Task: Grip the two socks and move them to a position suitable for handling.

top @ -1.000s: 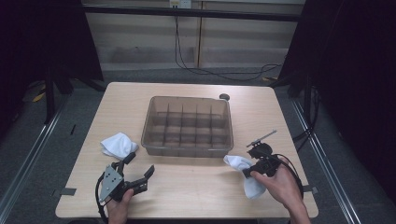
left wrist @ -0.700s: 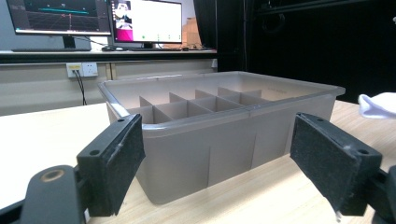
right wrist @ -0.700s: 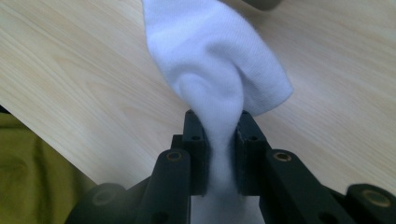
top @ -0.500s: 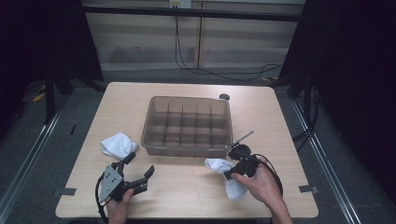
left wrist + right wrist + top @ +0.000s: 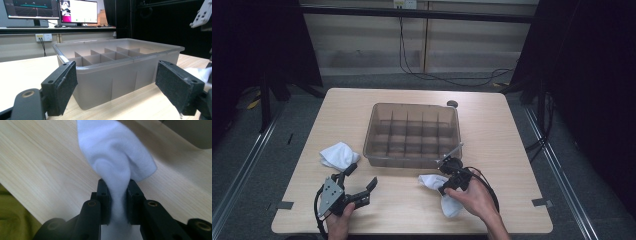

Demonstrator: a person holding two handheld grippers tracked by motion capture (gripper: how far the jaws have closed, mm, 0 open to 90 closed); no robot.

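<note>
A white sock (image 5: 430, 181) lies on the wooden table in front of the bin's right corner. My right gripper (image 5: 443, 189) is shut on it, and in the right gripper view the black jaws (image 5: 117, 202) pinch a bunched fold of the sock (image 5: 115, 150), which spreads over the table ahead. A second white sock (image 5: 339, 155) lies crumpled at the left of the bin. Just below that sock my left gripper (image 5: 361, 176) stands open with nothing between its pads (image 5: 60, 87), facing the grey divided bin (image 5: 120, 75).
The translucent grey bin (image 5: 412, 161) with several compartments stands mid-table. A small dark round object (image 5: 452, 104) sits behind its far right corner. Bare table lies between the two grippers along the front edge. Monitors (image 5: 77, 11) stand beyond the table.
My right hand has slid left along the table in front of the bin, dragging the white sock with it. The left gripper has stayed where it was, still open.
</note>
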